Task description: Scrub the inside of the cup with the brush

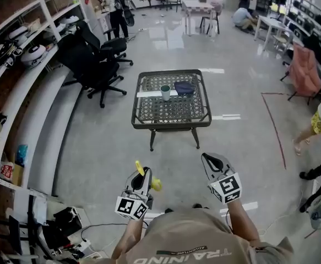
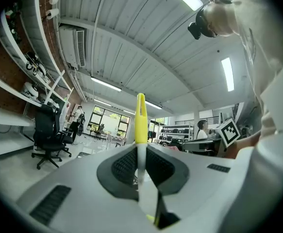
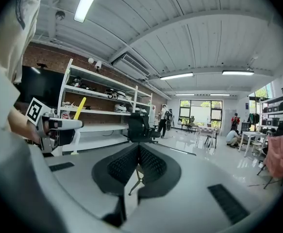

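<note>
A green cup (image 1: pixel 165 92) stands on the small black wire-top table (image 1: pixel 149 114) ahead of me, with a dark blue bowl-like thing (image 1: pixel 184 87) just to its right. Both grippers are held low near my body, well short of the table. My left gripper (image 1: pixel 140 176) is shut on a brush (image 1: pixel 140 168) with a yellow and white handle, which sticks up between the jaws in the left gripper view (image 2: pixel 140 120). My right gripper (image 1: pixel 208 158) is shut with nothing in it; its dark pads (image 3: pixel 153 164) meet. The brush head is hidden.
Black office chairs (image 1: pixel 97 65) stand left of the table, beside long white wall shelves (image 1: pixel 22 87). Boxes and cables (image 1: pixel 66 224) lie at my lower left. A red tape line (image 1: pixel 273 122) marks the floor on the right, where a person's legs (image 1: pixel 309 131) show. Grey floor lies between me and the table.
</note>
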